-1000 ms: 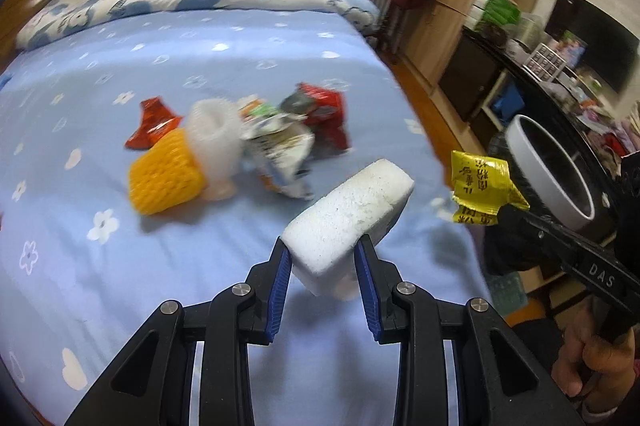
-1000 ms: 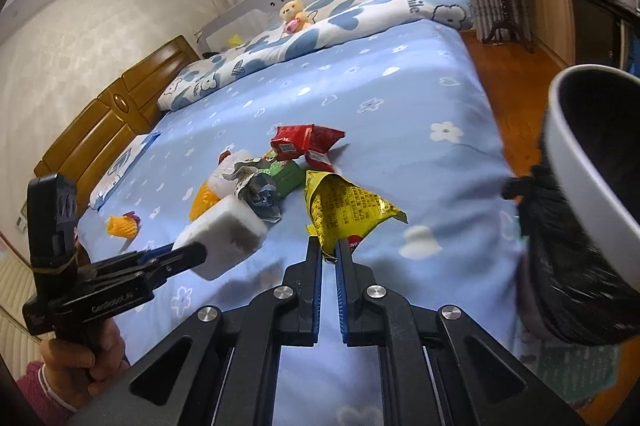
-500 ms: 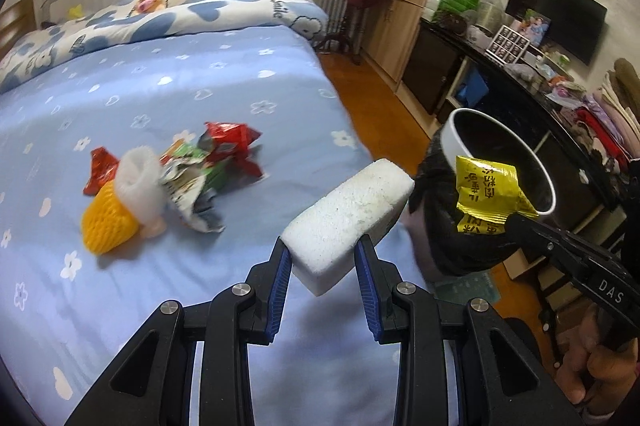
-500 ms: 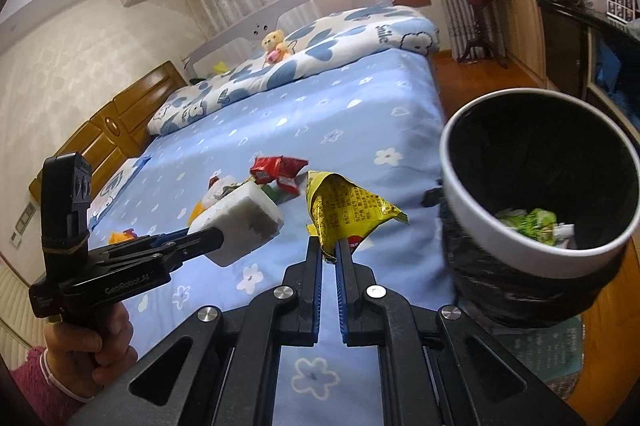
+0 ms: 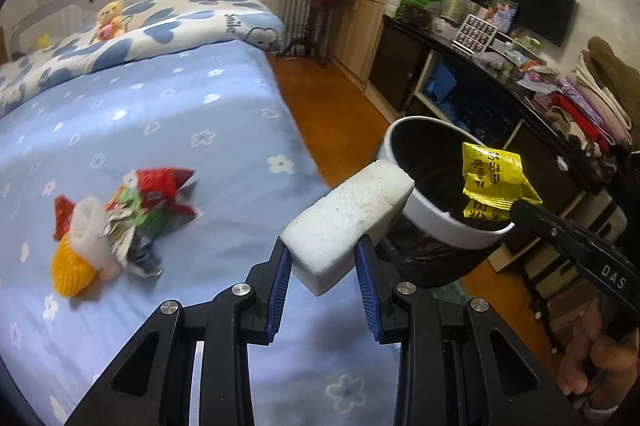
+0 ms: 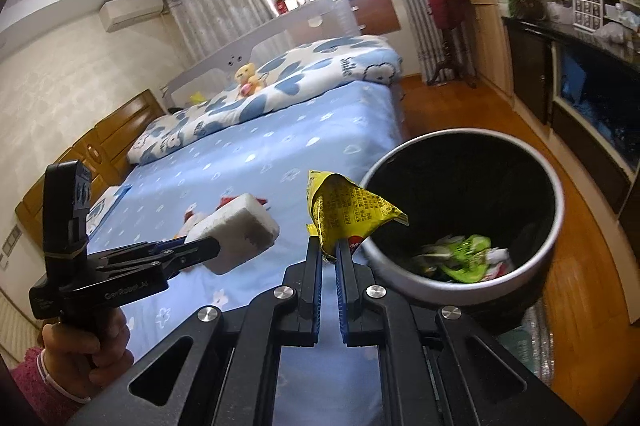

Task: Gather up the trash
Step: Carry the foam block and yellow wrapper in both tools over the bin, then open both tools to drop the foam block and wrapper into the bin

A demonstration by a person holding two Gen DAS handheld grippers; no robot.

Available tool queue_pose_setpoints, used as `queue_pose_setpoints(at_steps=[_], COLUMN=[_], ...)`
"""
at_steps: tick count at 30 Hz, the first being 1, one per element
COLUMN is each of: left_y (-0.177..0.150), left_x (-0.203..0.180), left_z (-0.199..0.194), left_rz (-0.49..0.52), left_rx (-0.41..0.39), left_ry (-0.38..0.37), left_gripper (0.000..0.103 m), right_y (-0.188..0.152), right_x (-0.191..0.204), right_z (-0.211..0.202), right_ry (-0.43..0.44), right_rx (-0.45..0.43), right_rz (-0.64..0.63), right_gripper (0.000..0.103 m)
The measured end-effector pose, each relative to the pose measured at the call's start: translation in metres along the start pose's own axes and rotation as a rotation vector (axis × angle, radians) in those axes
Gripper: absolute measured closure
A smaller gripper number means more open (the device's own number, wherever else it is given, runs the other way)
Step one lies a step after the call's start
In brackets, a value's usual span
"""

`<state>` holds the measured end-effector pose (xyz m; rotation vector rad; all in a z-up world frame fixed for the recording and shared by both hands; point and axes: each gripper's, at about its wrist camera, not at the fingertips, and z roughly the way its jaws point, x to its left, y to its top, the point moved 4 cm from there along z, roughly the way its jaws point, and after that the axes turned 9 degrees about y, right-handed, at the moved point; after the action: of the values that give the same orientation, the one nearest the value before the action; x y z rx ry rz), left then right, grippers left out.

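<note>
Left gripper (image 5: 323, 258) clamped on white foam block (image 5: 348, 214), still bed-side of bin (image 6: 400, 278); right gripper (image 6: 329, 258) pinched on yellow wrapper (image 6: 348, 209) at bin rim. Risk: early release drops either outside; 2 grippers may collide

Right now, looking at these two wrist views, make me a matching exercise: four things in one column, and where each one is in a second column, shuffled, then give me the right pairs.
Things:
1. white foam block
2. yellow wrapper
3. green wrapper
4. orange foam net

Places:
A. lying on the blue bedsheet in the trash pile
B. clamped in the right hand-held gripper
C. at the bottom of the trash bin
D. clamped in the left hand-held gripper

Pairs: 1-D, 2-B, 3-C, 4-A
</note>
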<state>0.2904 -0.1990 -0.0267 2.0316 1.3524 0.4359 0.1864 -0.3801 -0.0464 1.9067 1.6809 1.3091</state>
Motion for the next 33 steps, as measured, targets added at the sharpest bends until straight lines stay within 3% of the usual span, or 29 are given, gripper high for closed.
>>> queue_pose_setpoints(at_steps=[12,33], left_y=[0.027,0.046], left_x=[-0.041,-0.091], left_z=[0.025,0.067], left_rz=[0.087,0.166], left_rx=[-0.002,0.034], left_ry=[-0.038,-0.03], left_gripper=[0.072,0.07], right_y=[0.011,0.02], right_x=[-0.044,-0.081], right_z=[-0.014,-0.01], right_ry=[-0.083,-0.119], right_rx=[-0.005,0.019], right_rz=[0.047,0.082], right_gripper=[0.097,0.097])
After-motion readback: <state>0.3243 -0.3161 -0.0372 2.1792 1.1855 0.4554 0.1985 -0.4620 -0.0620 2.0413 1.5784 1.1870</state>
